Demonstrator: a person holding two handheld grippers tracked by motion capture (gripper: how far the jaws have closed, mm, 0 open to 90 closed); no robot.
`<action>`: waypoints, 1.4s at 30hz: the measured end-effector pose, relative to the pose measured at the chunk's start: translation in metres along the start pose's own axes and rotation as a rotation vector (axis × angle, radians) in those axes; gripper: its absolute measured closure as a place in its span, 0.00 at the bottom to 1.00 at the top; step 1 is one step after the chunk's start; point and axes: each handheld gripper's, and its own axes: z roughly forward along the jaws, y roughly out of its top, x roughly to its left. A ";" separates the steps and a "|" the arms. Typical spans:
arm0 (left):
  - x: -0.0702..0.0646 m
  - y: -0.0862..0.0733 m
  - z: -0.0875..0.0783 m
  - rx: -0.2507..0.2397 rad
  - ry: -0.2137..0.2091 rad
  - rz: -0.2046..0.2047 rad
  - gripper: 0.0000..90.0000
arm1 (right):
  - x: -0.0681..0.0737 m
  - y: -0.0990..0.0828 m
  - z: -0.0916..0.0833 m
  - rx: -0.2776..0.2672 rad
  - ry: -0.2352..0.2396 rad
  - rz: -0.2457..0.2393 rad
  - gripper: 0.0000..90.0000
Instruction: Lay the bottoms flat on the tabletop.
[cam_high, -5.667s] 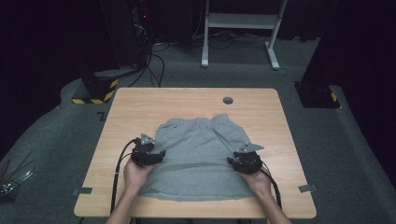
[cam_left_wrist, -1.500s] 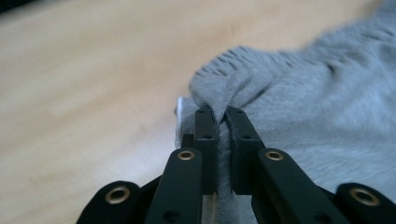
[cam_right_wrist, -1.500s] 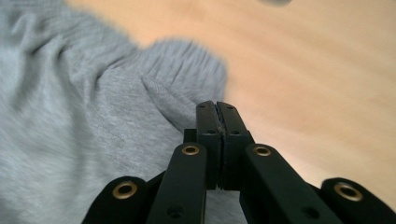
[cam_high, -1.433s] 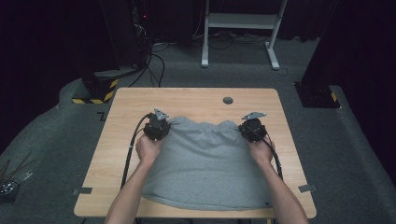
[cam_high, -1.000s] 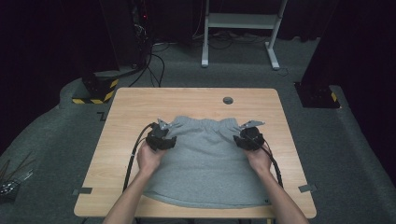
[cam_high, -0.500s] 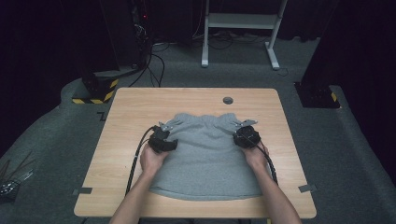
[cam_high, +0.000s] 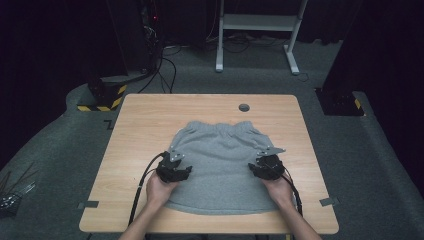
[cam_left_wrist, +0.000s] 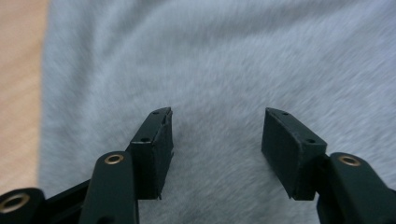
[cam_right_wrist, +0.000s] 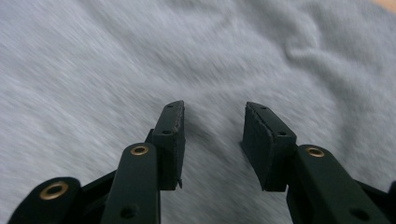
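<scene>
We have the grey shorts (cam_high: 222, 165) lying flat in the middle of the table (cam_high: 150, 115), waistband at the far end, hem toward us, and both tongs resting on the cloth. The left gripper (cam_high: 175, 167) sits on the left leg near its outer edge, the right gripper (cam_high: 267, 165) on the right leg near its outer edge, the body of the garment spread between them.

A little over a second ago our hands were up at the waistband corners; since then they have drawn back along the fabric toward us, and the cloth now lies smoother and fully on the table. We judge that a smoothing pass is ending and the shorts are about ready for a fold.

From above we cannot read the jaws. The left gripper view shows its jaws standing well apart with bare fleece between them, gripping nothing, and a strip of table wood beside the shorts' edge (cam_left_wrist: 44, 93). The right gripper view shows its jaws parted too, somewhat less, over blurred cloth, with creases (cam_right_wrist: 317, 51) ahead of them that look flat from above.

Beyond the waistband, a small round cable port (cam_high: 244, 107) sits in the tabletop.
</scene>
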 end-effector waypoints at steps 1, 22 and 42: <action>0.002 0.000 0.002 -0.018 0.001 -0.013 0.49 | -0.006 0.001 0.003 -0.010 -0.017 -0.003 0.71; -0.016 0.015 -0.039 -0.081 -0.066 0.016 0.50 | 0.018 0.005 -0.023 -0.090 0.089 -0.044 0.71; -0.072 -0.027 -0.045 0.010 -0.180 0.090 0.54 | 0.073 -0.037 -0.028 -0.058 0.156 -0.205 0.65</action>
